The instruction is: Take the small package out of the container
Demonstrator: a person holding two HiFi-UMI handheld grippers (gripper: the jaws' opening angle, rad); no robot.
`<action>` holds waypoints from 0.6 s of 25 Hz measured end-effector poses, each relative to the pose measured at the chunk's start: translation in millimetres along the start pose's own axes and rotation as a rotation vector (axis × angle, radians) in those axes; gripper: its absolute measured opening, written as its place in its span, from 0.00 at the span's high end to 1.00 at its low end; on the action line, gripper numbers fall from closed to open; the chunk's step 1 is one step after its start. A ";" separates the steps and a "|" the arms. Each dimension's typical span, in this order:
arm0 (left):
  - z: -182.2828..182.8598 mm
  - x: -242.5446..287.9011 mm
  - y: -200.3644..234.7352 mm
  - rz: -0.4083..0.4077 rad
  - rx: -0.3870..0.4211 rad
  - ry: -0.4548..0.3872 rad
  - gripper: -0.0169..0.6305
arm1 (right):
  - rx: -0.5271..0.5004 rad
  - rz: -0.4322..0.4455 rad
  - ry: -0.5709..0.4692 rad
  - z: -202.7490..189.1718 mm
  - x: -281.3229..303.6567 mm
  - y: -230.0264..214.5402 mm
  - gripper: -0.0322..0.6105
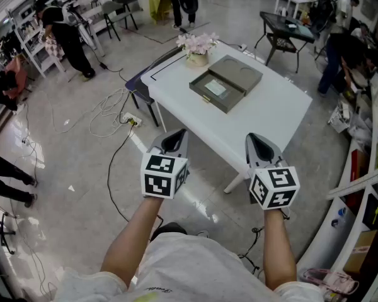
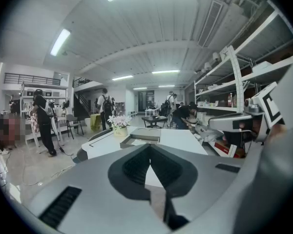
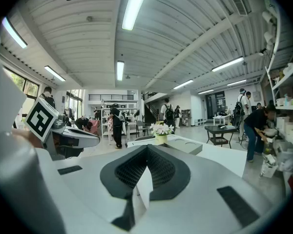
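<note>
A grey flat container (image 1: 225, 82) lies on the white table (image 1: 277, 109), with its front tray open. Inside the tray lies a small pale package (image 1: 215, 88). My left gripper (image 1: 178, 136) and right gripper (image 1: 253, 138) hover side by side over the floor, short of the table's near edge. Both are shut and hold nothing. In the left gripper view, the container (image 2: 142, 136) shows far beyond the shut left gripper (image 2: 149, 148). The right gripper view shows the container (image 3: 184, 145) past the closed right gripper (image 3: 146, 150).
A pot of pale flowers (image 1: 198, 48) stands on the table just behind the container. Cables and a power strip (image 1: 131, 119) lie on the floor at the left. A black table (image 1: 288, 29) and shelves (image 1: 365, 124) stand at the right. Several people stand around the room.
</note>
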State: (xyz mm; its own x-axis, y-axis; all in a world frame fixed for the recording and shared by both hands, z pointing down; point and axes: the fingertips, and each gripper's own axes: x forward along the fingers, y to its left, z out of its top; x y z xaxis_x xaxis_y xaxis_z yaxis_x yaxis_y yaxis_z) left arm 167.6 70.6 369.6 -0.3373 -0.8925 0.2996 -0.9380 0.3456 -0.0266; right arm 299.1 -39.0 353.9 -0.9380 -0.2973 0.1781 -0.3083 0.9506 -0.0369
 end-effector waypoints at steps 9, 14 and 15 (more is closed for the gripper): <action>-3.9 17.2 10.1 0.000 0.007 0.016 0.97 | 0.007 -0.002 0.007 -6.2 23.4 -6.5 0.94; -3.7 38.1 26.9 -0.018 -0.006 0.025 0.97 | 0.017 -0.010 0.009 -5.9 52.1 -9.2 0.94; -3.2 43.5 31.9 -0.022 -0.005 0.026 0.97 | 0.018 -0.011 0.011 -5.9 59.9 -9.3 0.94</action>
State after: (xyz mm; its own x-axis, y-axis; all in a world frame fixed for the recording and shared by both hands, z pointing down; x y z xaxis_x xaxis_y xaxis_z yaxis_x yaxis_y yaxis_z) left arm 123.3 43.8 384.8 -0.3139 -0.8923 0.3246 -0.9449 0.3271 -0.0147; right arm 246.7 -65.2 370.7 -0.9326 -0.3069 0.1898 -0.3218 0.9454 -0.0524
